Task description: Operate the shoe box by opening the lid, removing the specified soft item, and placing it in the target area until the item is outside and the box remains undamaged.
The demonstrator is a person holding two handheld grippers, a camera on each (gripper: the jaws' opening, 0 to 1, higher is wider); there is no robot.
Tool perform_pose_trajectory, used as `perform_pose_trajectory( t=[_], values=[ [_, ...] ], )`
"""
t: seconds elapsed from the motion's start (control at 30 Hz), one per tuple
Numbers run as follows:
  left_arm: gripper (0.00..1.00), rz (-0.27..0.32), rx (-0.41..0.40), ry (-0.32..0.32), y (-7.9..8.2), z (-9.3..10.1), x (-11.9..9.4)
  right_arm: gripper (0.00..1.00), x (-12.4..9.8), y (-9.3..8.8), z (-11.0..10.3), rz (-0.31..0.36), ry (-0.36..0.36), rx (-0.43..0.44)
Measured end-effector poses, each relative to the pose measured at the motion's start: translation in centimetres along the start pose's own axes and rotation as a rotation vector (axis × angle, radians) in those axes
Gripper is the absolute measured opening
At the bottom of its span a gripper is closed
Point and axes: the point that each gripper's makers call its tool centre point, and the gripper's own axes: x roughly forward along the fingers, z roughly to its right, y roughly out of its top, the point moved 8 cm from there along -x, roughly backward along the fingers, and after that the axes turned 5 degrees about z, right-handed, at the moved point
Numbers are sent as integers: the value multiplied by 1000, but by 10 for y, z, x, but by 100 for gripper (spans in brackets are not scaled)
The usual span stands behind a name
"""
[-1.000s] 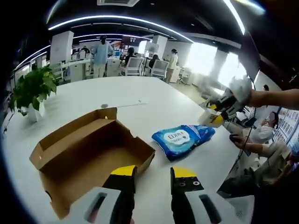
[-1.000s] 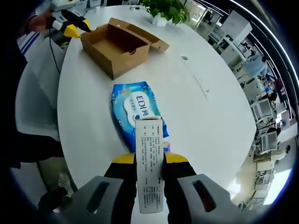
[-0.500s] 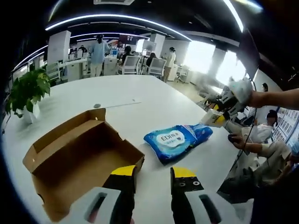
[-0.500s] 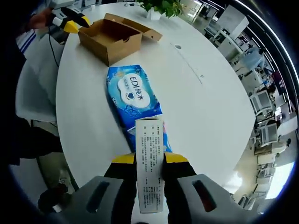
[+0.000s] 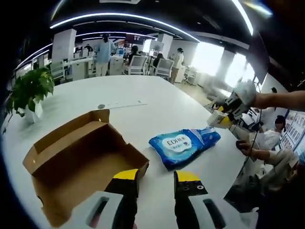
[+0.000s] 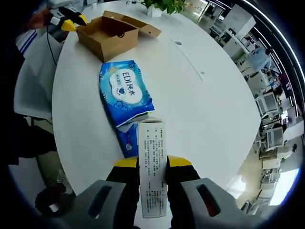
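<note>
The open brown shoe box (image 5: 81, 152) lies on the white table (image 5: 143, 95), just left of my left gripper (image 5: 156, 177), whose jaws stand open and empty. A blue wet wipes pack (image 5: 183, 144) rests on the table to the right of the box. My right gripper (image 5: 223, 117) holds its far end. In the right gripper view, my right gripper (image 6: 152, 164) is shut on the pack's white printed flap. The wet wipes pack (image 6: 125, 90) stretches away from it, bent near the jaws. The shoe box (image 6: 112, 33) and my left gripper (image 6: 69, 19) lie beyond.
A potted plant (image 5: 31, 90) stands at the table's far left. The table edge (image 6: 62, 143) curves close to the pack. A seated person (image 5: 274, 143) is beside the table on the right. Desks, chairs and people fill the office behind.
The right gripper has drawn back with the pack's flap, so the pack's near end now bends up. The left gripper stays open beside the box.
</note>
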Motion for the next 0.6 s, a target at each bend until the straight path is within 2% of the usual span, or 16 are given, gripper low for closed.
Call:
perform_pose_trajectory(
  t=[0.3,0.6],
  values=[
    [28,-5,-27,43,-4,-12,-7,18,15,-1,19,-40,16,-52],
    [28,0,-50,75,-3,-21,-12,18,34,7,36,-72,18,-113]
  ],
)
